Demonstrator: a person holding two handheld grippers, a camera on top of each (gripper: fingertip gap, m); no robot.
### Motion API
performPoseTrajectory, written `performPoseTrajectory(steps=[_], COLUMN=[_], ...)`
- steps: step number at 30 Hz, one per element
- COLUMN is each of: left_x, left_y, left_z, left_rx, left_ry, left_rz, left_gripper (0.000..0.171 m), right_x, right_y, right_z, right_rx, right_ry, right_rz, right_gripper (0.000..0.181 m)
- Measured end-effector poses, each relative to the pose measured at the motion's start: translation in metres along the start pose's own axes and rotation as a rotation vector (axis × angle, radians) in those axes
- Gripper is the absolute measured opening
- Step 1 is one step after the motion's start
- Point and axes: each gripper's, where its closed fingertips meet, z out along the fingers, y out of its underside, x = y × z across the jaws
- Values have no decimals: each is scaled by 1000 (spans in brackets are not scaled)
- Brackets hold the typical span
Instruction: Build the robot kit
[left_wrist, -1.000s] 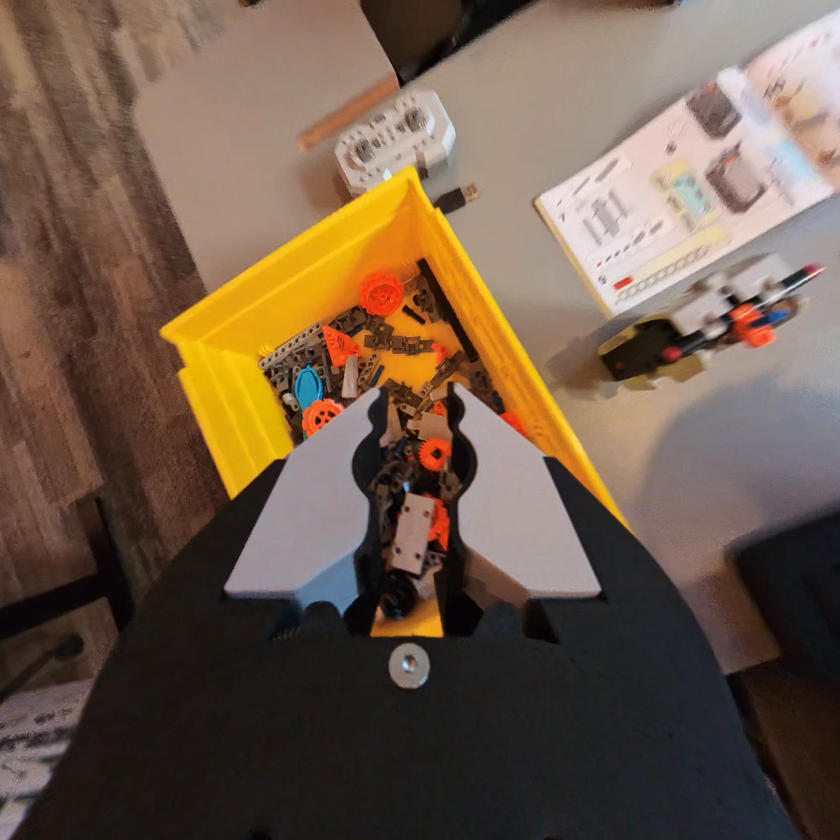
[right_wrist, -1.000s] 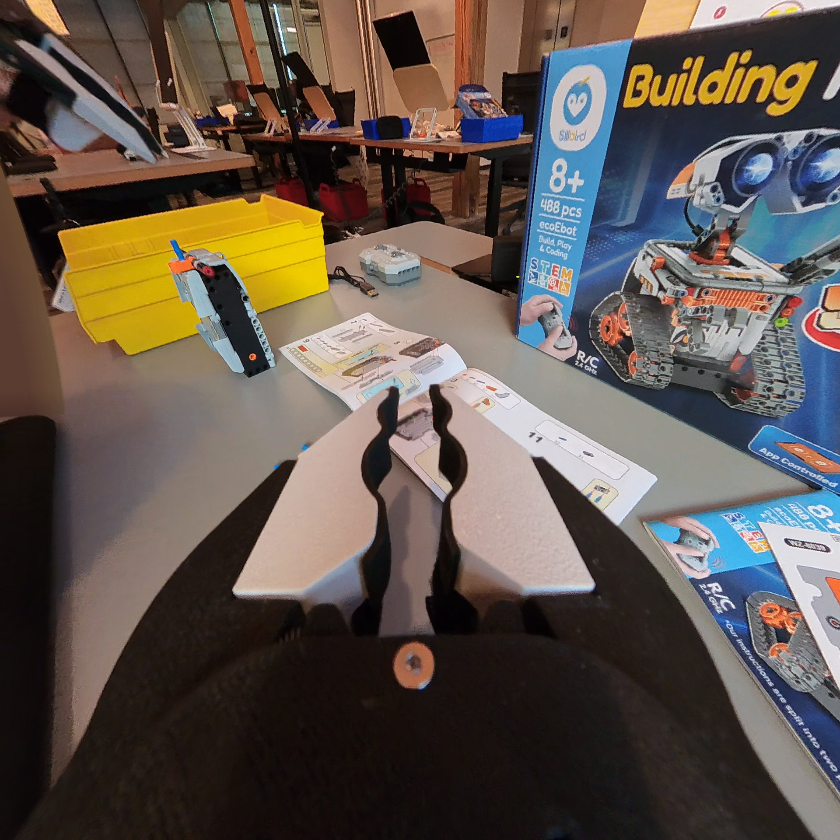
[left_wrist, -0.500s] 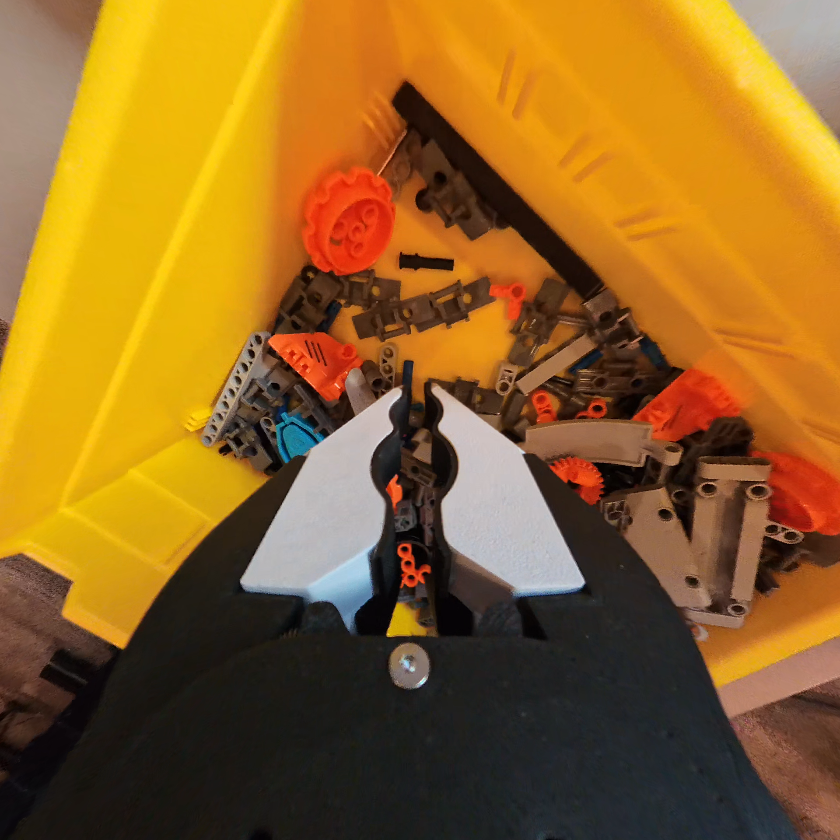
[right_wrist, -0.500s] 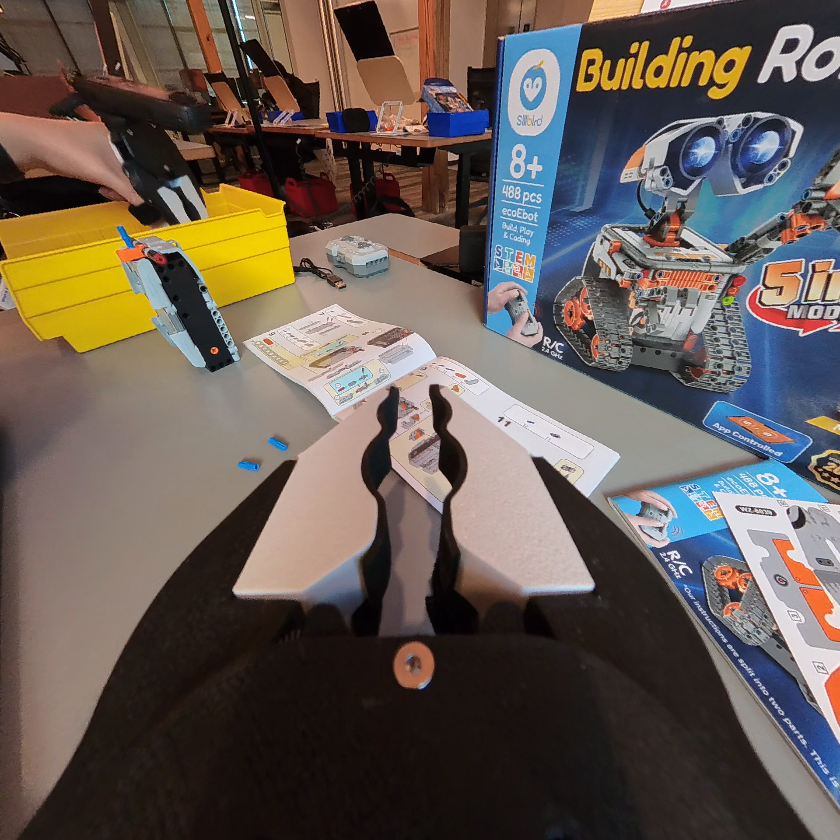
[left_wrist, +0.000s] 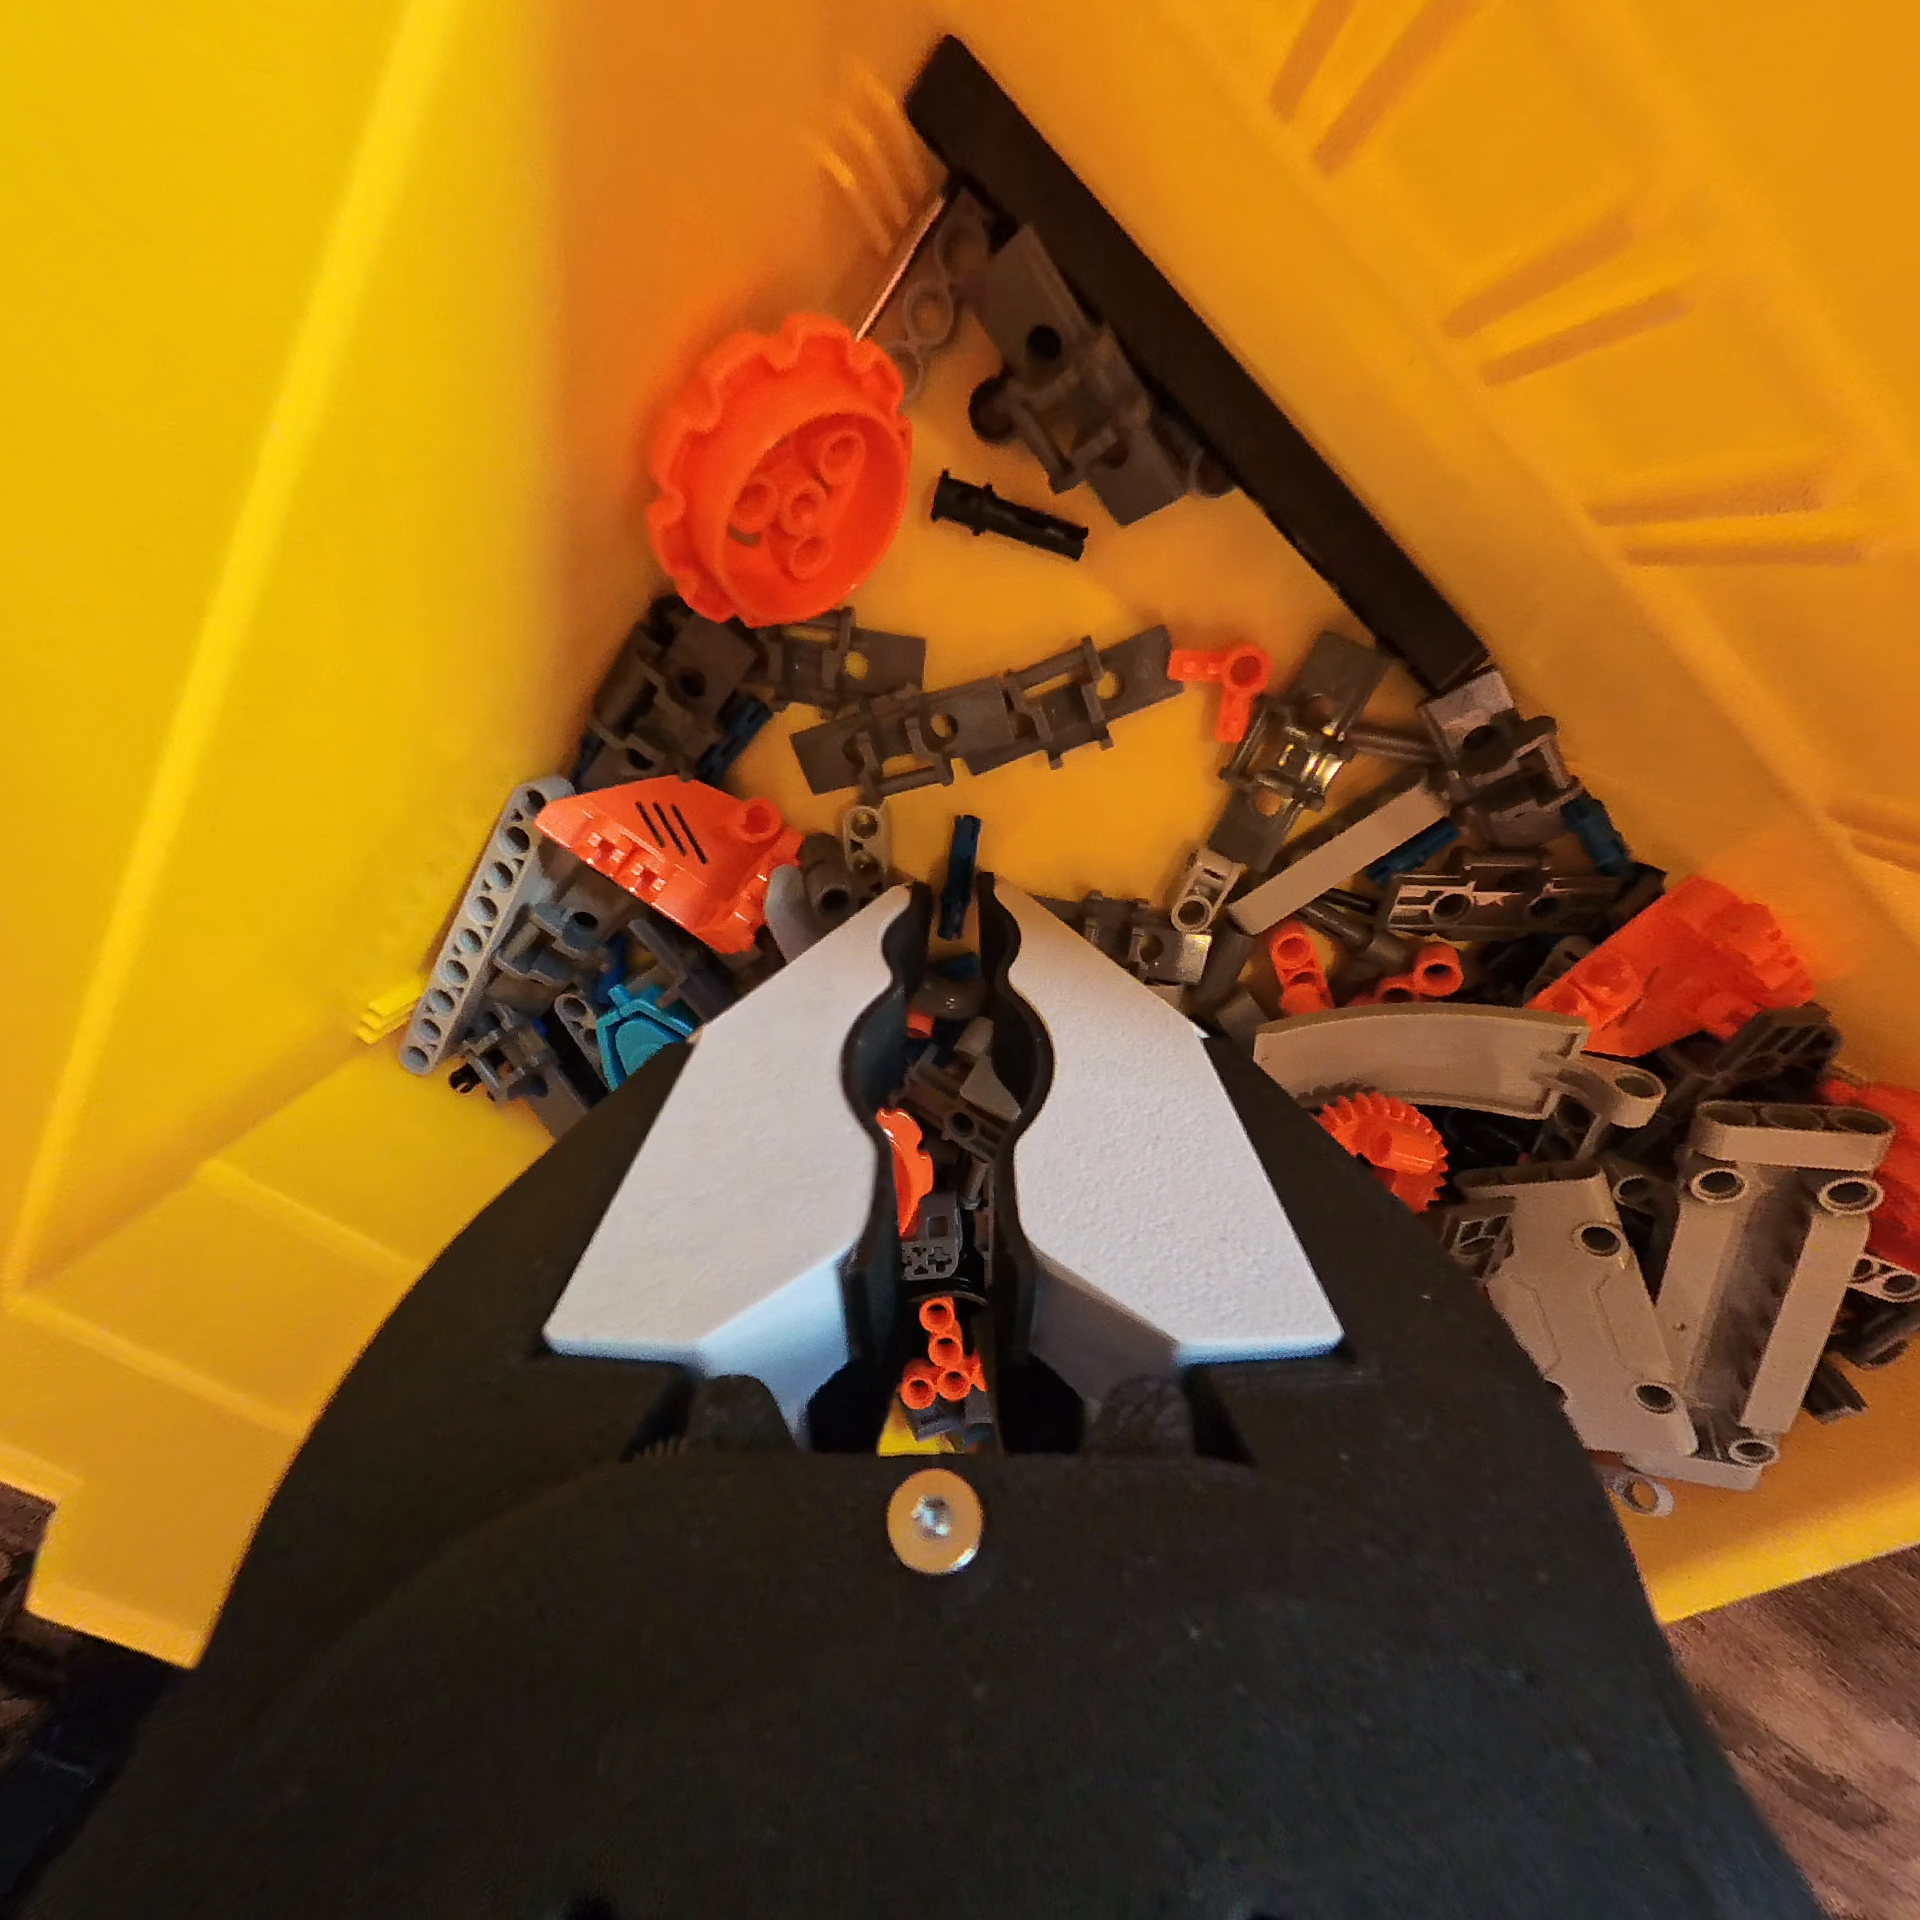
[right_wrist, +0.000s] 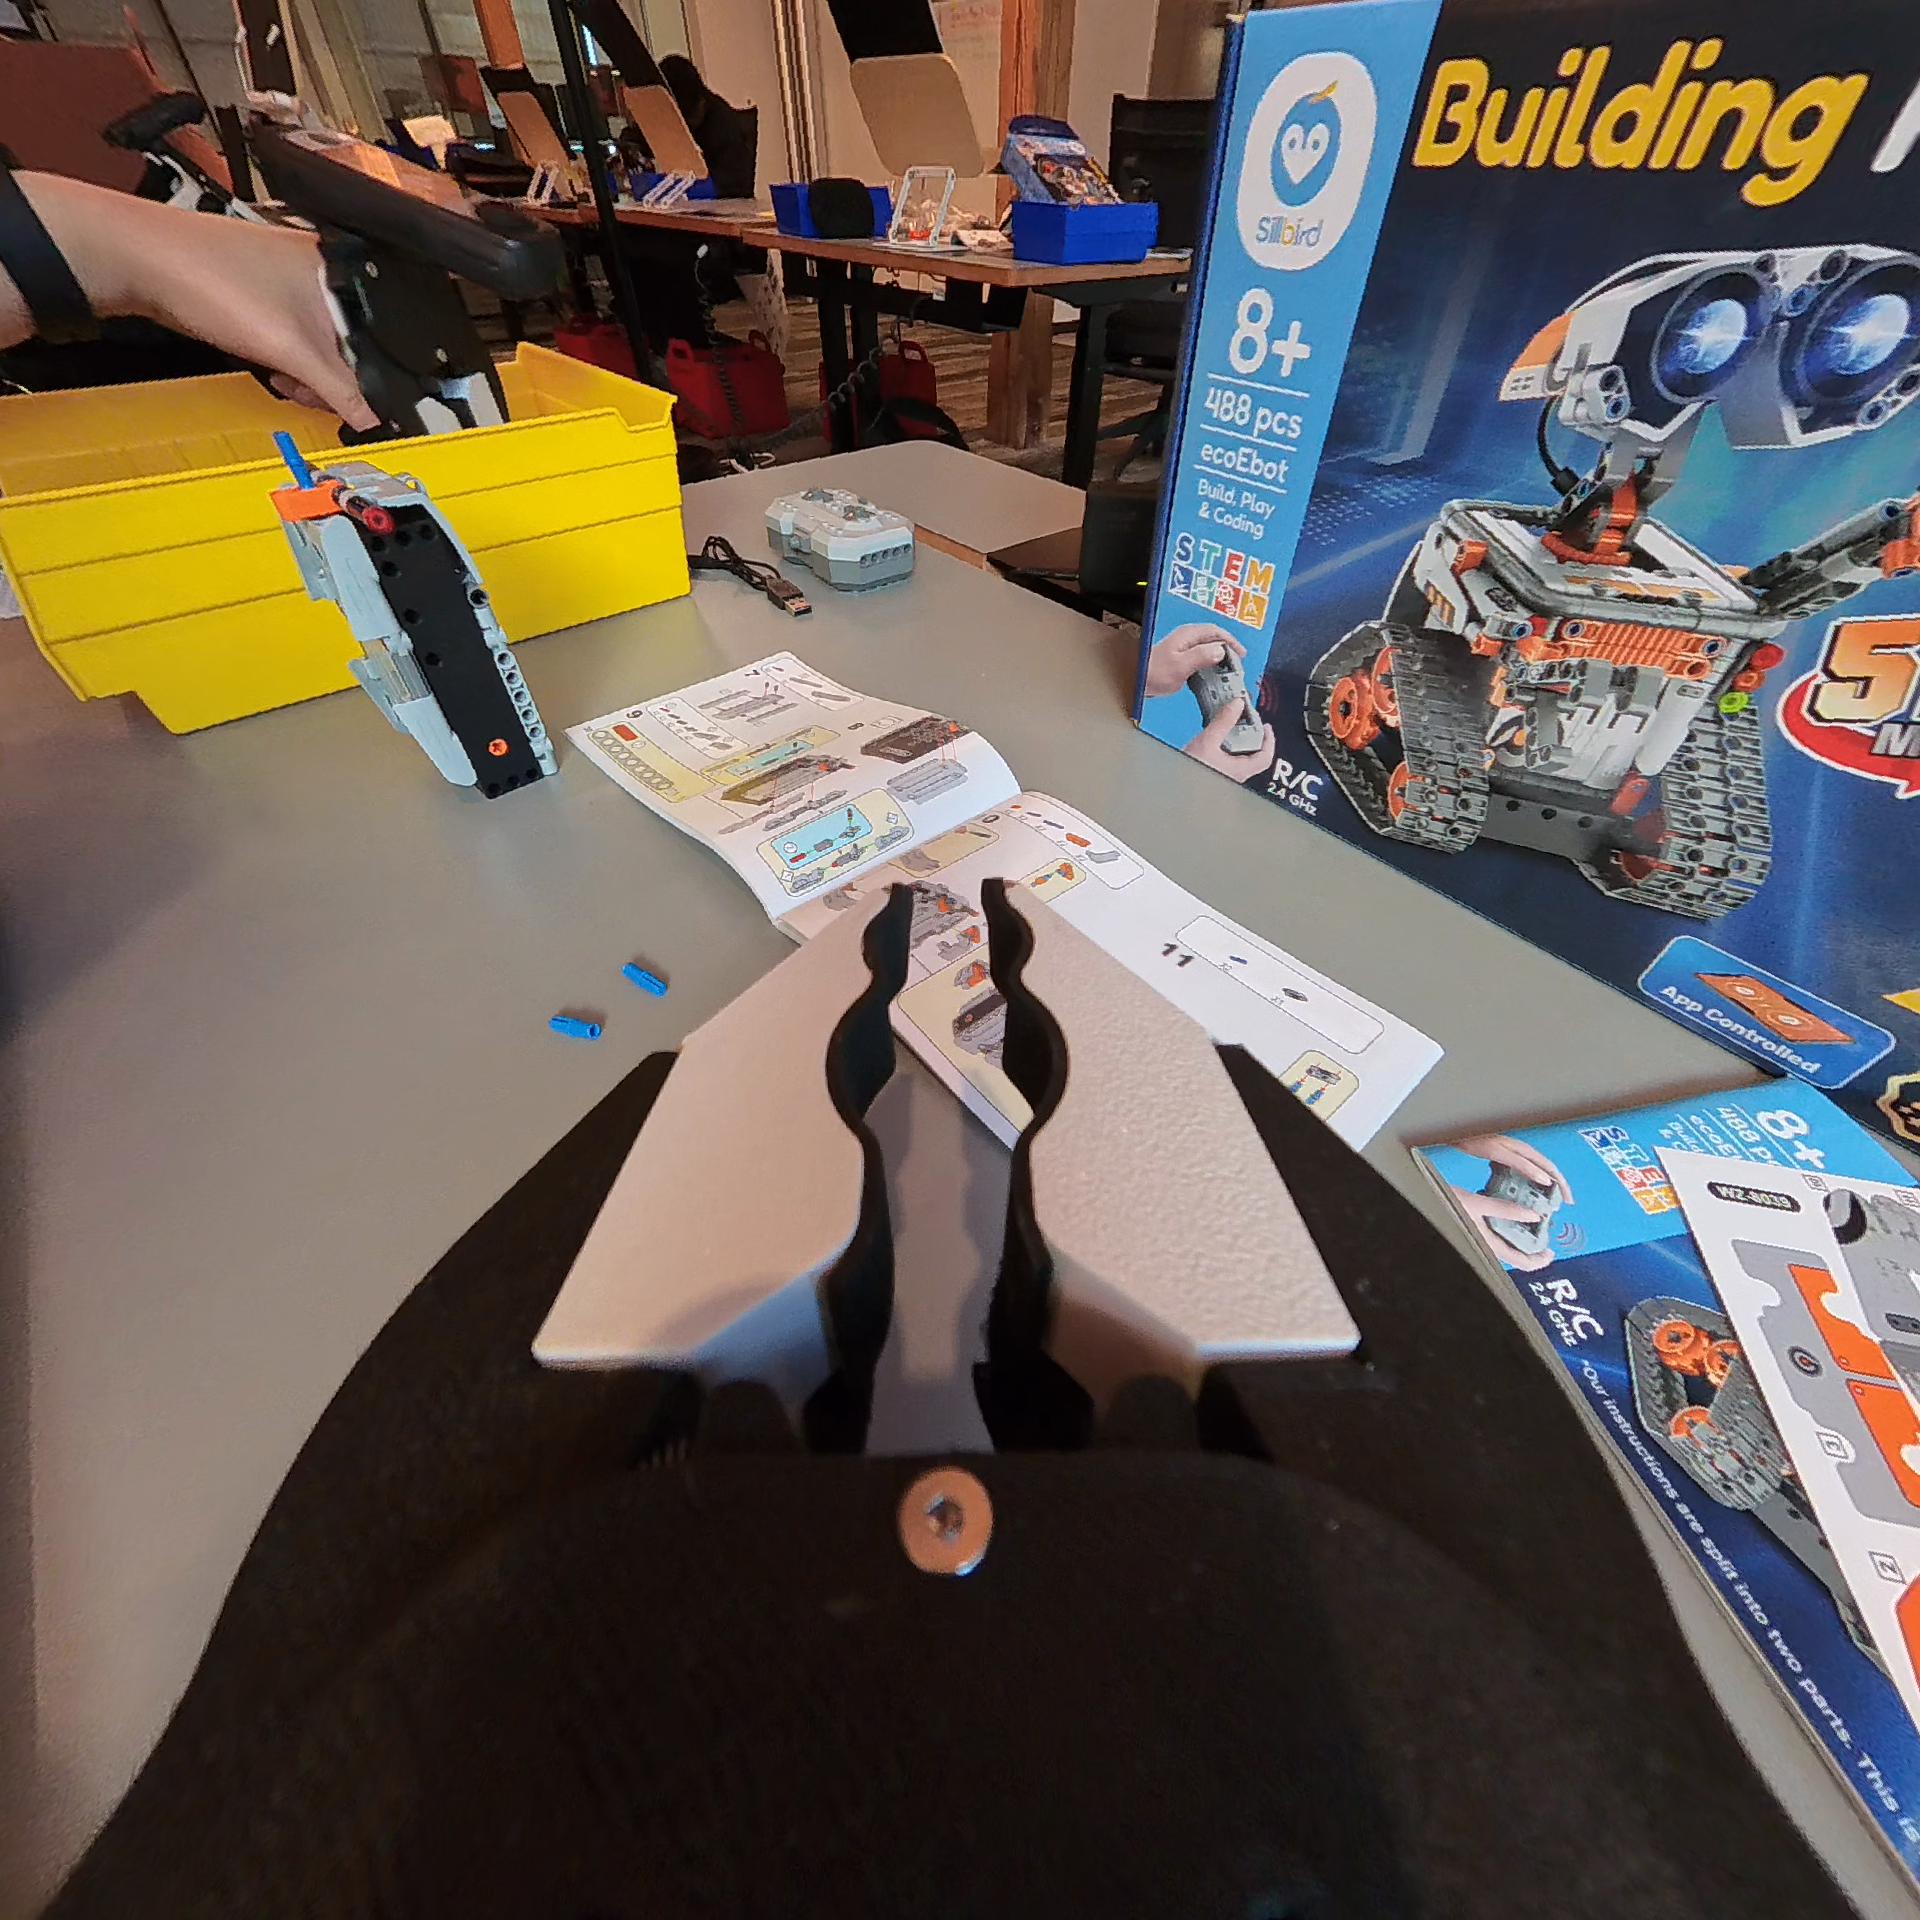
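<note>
Yellow bin (left_wrist: 260, 520) holds a heap of grey, black and orange building pieces; left gripper (left_wrist: 951, 888) is down inside it, fingers nearly together, pinching a small dark blue pin (left_wrist: 958, 871) at the tips. Orange toothed wheel (left_wrist: 779, 468) lies at 11 o'clock from the tips. Right gripper (right_wrist: 945, 894) hovers over the grey table (right_wrist: 312, 987), fingers slightly parted and empty, above an open instruction booklet (right_wrist: 831, 769); two blue pins (right_wrist: 608, 1003) lie at 9 o'clock
</note>
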Motion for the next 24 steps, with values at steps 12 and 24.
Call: performPoseTrajectory(steps=[12, 24], left_x=[16, 304], left_y=[-36, -140], left_z=[-81, -167], left_rx=[289, 620], left_ry=[-69, 362], left_rz=[-195, -4], left_gripper=[4, 4], right_x=[-3, -11], right_y=[-2, -7], right_z=[0, -2], right_rx=[-1, -9], right_ry=[-12, -10], right_rz=[-8, -87], right_gripper=[13, 14])
